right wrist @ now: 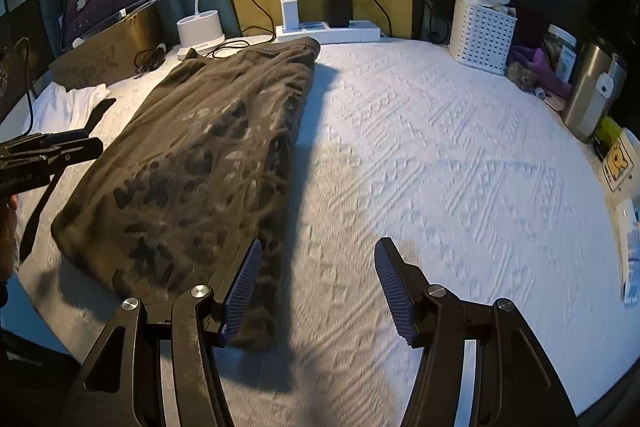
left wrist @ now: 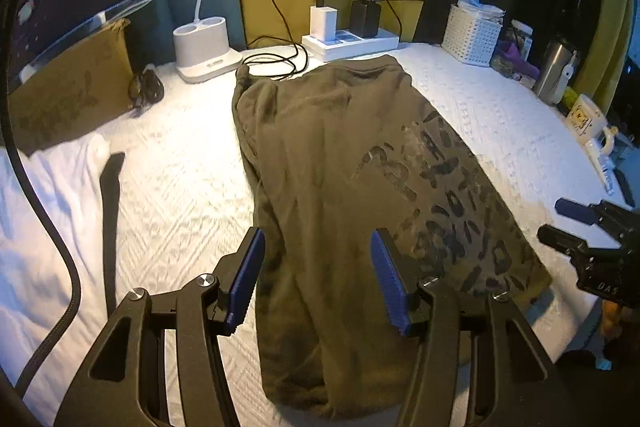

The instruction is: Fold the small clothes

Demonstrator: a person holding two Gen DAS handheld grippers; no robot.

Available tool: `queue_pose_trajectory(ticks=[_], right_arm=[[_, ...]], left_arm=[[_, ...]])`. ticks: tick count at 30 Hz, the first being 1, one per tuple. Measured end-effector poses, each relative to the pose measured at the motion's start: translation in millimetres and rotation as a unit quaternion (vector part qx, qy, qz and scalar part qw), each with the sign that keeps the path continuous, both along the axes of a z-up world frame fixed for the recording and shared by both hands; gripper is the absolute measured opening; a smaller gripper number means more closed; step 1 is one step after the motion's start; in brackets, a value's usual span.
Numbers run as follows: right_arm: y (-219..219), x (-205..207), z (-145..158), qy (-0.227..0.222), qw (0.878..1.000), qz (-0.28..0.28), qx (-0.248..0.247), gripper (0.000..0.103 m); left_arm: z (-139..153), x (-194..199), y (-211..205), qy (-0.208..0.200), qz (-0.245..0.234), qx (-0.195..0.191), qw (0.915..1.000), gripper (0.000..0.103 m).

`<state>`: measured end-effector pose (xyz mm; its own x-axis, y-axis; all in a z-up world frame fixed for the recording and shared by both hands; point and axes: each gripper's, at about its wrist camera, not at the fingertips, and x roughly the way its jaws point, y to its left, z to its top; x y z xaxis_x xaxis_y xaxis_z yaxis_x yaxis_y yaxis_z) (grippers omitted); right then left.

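Note:
An olive-brown garment (left wrist: 352, 195) with a dark leopard-like print lies folded lengthwise on the white textured cover (left wrist: 176, 187). It also shows in the right wrist view (right wrist: 200, 163). My left gripper (left wrist: 316, 279) is open and empty, hovering above the garment's near end. My right gripper (right wrist: 318, 287) is open and empty, its left finger over the garment's near right corner, its right finger over bare cover. The right gripper also shows at the right edge of the left wrist view (left wrist: 576, 227). The left gripper shows at the left edge of the right wrist view (right wrist: 60, 147).
A lamp base (left wrist: 204, 47), a power strip with chargers (left wrist: 348, 35) and cables lie at the back. A white basket (right wrist: 482, 31), a steel flask (right wrist: 592, 87) and mugs stand right. A cardboard box (left wrist: 68, 95), white cloth (left wrist: 48, 195) and a dark strap (left wrist: 110, 219) lie left.

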<state>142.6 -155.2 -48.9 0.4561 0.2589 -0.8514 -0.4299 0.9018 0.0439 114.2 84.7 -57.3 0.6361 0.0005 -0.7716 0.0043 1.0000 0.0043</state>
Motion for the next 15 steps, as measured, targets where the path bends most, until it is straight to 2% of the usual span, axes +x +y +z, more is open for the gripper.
queue_pose_trajectory(ticks=[2,15], right_arm=[[3,7,1,-0.001,1.0,0.003,0.0,0.061],[23,56,0,-0.006,1.0,0.018,0.004,0.061]], left_arm=[[-1,6,-1,0.002,0.001,0.008,1.0,0.055],[1,41,13,0.002,0.011,0.001,0.9999,0.055]])
